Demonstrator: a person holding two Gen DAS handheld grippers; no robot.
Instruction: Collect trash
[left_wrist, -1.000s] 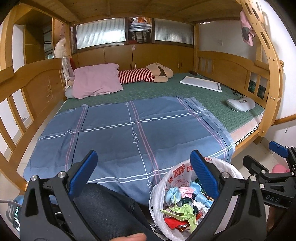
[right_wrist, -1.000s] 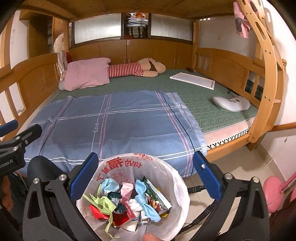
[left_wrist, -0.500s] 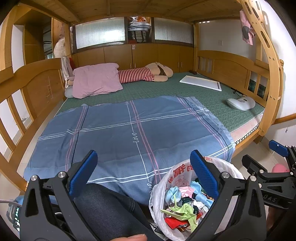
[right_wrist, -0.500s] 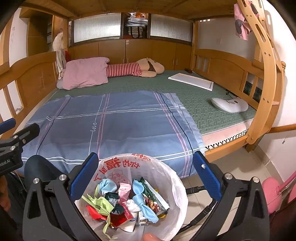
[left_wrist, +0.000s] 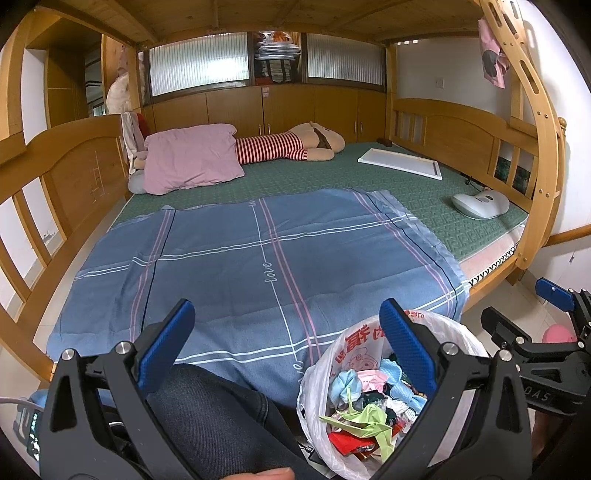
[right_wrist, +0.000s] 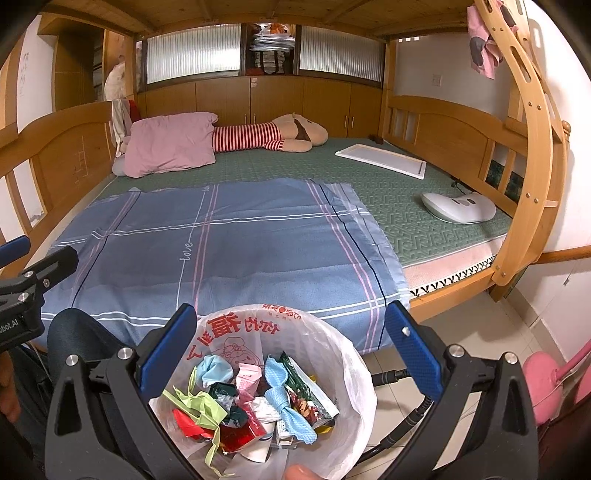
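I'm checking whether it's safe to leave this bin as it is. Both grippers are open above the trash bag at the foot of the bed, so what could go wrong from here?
The bag looks piled high with wrappers, so loose pieces could spill onto the floor if it is knocked. The right gripper hangs open right over it, and a black cable runs beside the bag, so a careless move might snag either. The left gripper is open too, close to the person's knee.

Both wrist cams face bed (left_wrist: 280, 258), sharing bin bag (right_wrist: 325, 354).
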